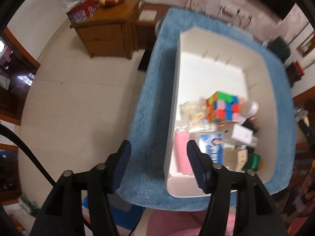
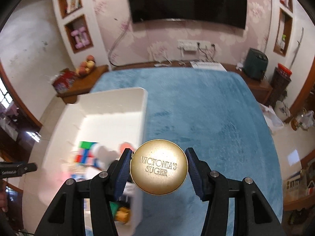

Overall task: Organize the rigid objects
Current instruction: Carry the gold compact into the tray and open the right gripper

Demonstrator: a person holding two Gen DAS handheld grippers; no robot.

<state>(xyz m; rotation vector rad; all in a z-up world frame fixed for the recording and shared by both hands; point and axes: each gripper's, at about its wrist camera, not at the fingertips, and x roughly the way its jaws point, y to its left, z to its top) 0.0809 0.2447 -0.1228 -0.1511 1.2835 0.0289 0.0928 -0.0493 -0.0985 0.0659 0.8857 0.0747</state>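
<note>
The left hand-held gripper hangs released, nothing between its jaws, above the near left wall of the white rectangular plastic bin. At its 1 o'clock, inside the bin, a multicoloured puzzle cube sits atop a blurred jumble of small boxes, beside a pink ribbed roll. The right hand-held gripper is grasping a round gold metal tin stamped with lettering, over the blue plush-covered table, bin at its 10 o'clock. A wooden cabinet carries fruit.
</note>
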